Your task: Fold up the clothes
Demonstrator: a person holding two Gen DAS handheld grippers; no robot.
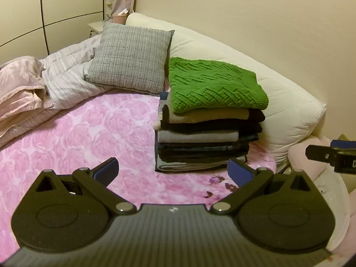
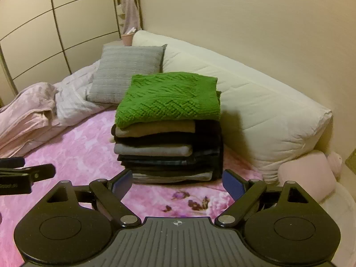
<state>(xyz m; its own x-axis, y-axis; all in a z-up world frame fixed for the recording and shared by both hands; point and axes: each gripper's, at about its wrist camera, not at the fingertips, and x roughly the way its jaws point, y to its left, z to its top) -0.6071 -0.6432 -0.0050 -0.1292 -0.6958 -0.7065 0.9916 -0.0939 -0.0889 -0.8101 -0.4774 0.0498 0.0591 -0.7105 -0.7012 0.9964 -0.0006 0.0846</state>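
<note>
Both our left gripper (image 1: pixel 173 170) and right gripper (image 2: pixel 177 182) spread wide, empty. Green sweater (image 2: pixel 169 99) sits folded atop the clothes stack (image 2: pixel 165 153) on the pink bedspread (image 1: pixel 73 133), so that piece looks done. Next we need another unfolded garment; none clearly visible.

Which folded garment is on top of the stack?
The green knit sweater; it lies above the tan, black and grey ones, the only bright piece.
</note>
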